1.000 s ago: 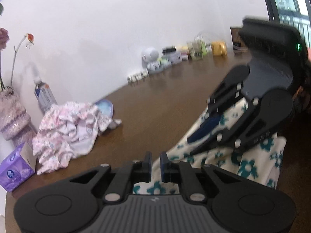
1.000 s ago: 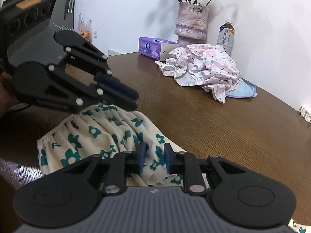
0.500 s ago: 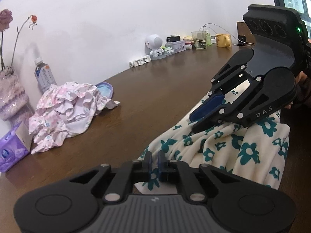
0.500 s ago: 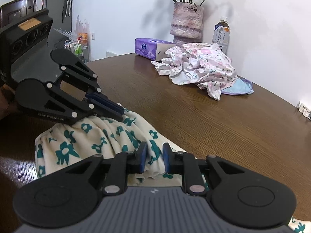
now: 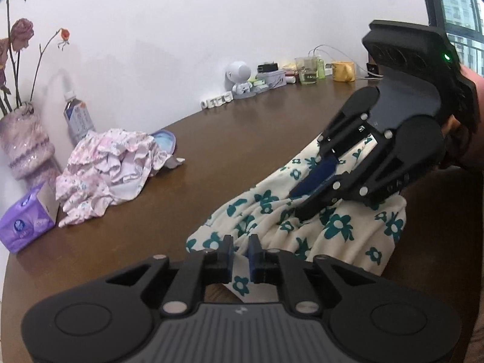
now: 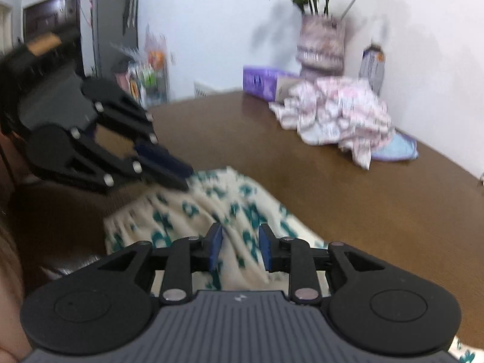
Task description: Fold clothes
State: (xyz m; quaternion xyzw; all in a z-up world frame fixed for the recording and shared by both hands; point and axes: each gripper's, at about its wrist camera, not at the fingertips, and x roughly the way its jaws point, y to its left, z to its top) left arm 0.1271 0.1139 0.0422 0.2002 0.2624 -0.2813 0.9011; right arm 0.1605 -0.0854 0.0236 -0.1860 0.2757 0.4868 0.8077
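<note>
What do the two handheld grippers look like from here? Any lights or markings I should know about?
Both the left gripper and right gripper are matte black plastic with ribbed grey decks, silver pivot screws, round side discs and blue finger pads. In the left wrist view, the right unit's rear housing shows a green light.

A home: flower vase (image 5: 25, 145), laundry (image 5: 112, 163), wooden table (image 5: 242, 139).

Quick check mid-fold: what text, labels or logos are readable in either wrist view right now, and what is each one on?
None can be read for certain.
Bottle: printed label, too small to read.
Purple tissue box: a round emblem, no legible words.
Right gripper body: embossed lettering, too dark to read.
Small white blocks by the wall: letter-like shapes, too small.
Right wrist view: blurred throughout; nothing legible.
</note>
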